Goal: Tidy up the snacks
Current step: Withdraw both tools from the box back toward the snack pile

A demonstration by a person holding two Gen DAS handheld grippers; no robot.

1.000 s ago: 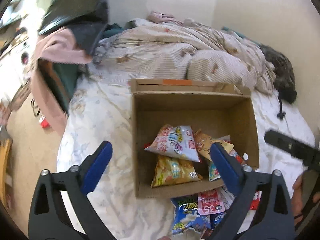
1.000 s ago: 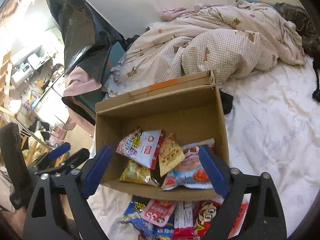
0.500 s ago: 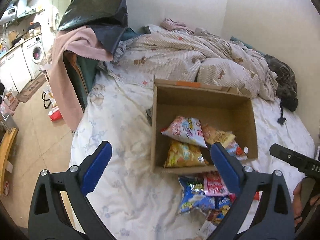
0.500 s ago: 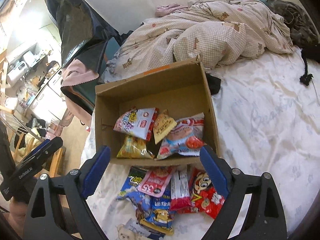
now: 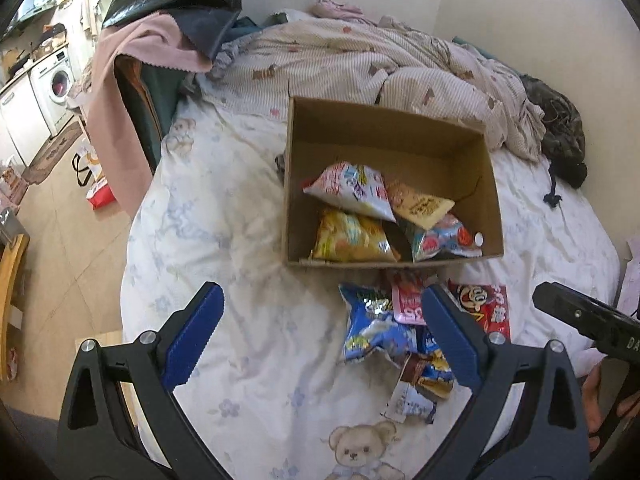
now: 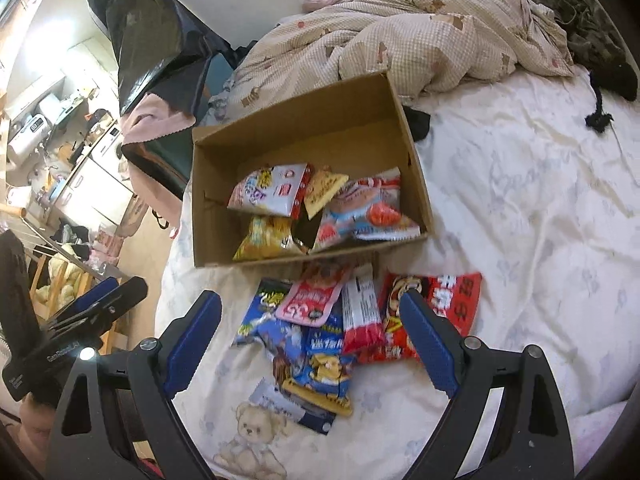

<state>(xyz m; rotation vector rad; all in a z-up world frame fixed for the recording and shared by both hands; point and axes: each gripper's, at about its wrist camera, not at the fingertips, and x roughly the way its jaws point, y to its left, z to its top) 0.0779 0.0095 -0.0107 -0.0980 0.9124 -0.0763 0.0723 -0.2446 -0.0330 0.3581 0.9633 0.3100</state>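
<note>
An open cardboard box [image 5: 490, 184] [image 6: 416, 168] stands on the bed and holds several snack bags, among them a yellow bag [image 5: 352, 240] [image 6: 266, 238] and a white and pink bag [image 5: 352, 190] [image 6: 270, 192]. A loose pile of snack packets [image 5: 396, 332] [image 6: 320, 328] lies on the sheet in front of the box, with a red packet [image 5: 486, 312] [image 6: 452, 300] at its right. My left gripper [image 5: 322, 334] is open and empty above the sheet, left of the pile. My right gripper [image 6: 312, 340] is open and empty above the pile.
A rumpled checked quilt [image 5: 360, 64] [image 6: 420, 36] lies behind the box. A dark garment [image 5: 560, 136] [image 6: 588, 32] lies at the far right. A pink cloth and a black bag [image 5: 168, 12] hang over a chair at the bed's left edge. Floor and a washing machine [image 5: 56, 80] are left.
Both grippers have pulled back and up from the box, so the box looks smaller and the whole pile of packets in front of it has come into view. Both stay open.
</note>
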